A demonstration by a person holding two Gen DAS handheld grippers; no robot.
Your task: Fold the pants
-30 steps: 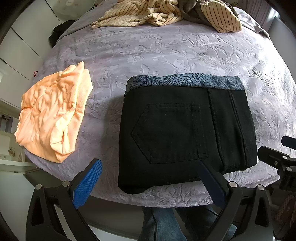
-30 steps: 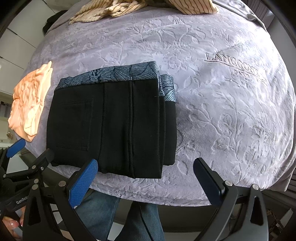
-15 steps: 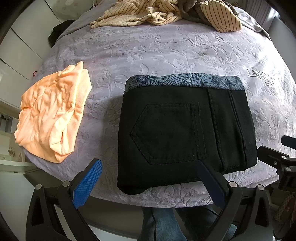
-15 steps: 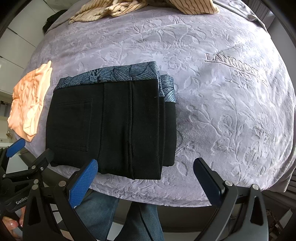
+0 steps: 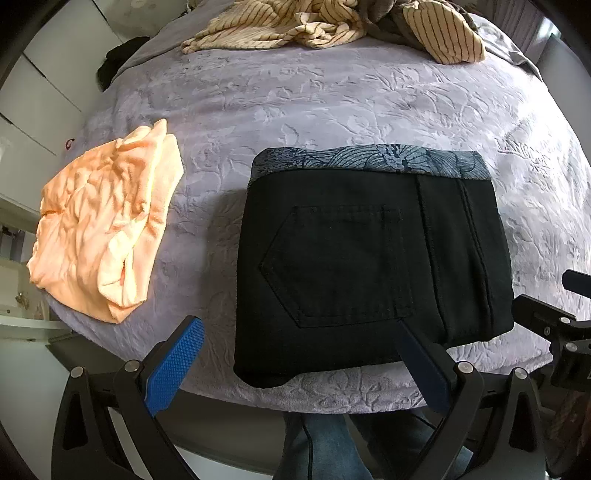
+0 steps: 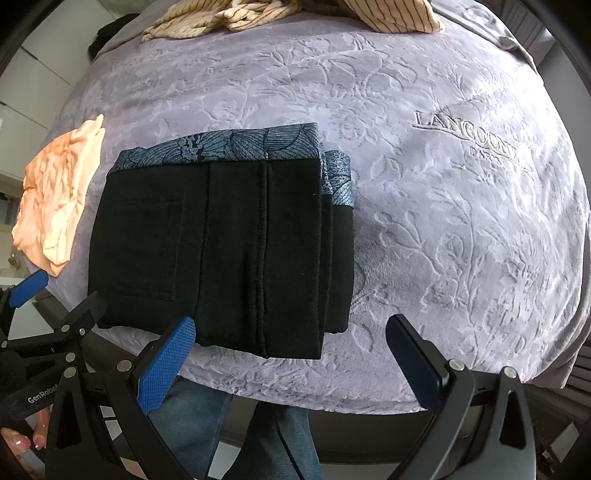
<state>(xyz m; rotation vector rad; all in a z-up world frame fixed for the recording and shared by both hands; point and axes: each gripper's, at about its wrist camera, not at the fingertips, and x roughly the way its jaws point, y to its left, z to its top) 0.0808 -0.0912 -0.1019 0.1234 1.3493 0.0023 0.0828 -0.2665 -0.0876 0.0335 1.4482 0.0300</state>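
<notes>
1. Pants (image 5: pixel 369 266): black, folded into a compact rectangle near the front edge of the bed (image 5: pixel 332 103), back pocket (image 5: pixel 332 266) up, a blue-grey patterned waistband (image 5: pixel 369 162) along the far side.
2. Handling, as a judgement: thick soft cloth in several layers, so the stack is likely limp, fairly heavy for its size and not fragile; it will sag or unfold if lifted by one corner.
3. Where to take hold: the right wrist view shows stepped layer edges on the pants' (image 6: pixel 221 243) right side; pinching through all layers at two opposite sides looks safest.
4. Left claw (image 5: pixel 295 365) hangs at the near edge of the pants, fingers spread wide, gripping nothing.
5. Right claw (image 6: pixel 291 365) is likewise wide apart and empty, at the near right corner.
6. Writing: the purple embossed bedspread (image 6: pixel 443 258) carries raised lettering (image 6: pixel 472 142) beginning "LANGCO…", with "PAR…" beneath; the rest is unclear. "GenRobo…" (image 6: pixel 42 395) shows on the left device's body.
7. Elsewhere: a folded peach garment (image 5: pixel 103 229) lies to the left, striped clothes (image 5: pixel 332 22) at the far end.
</notes>
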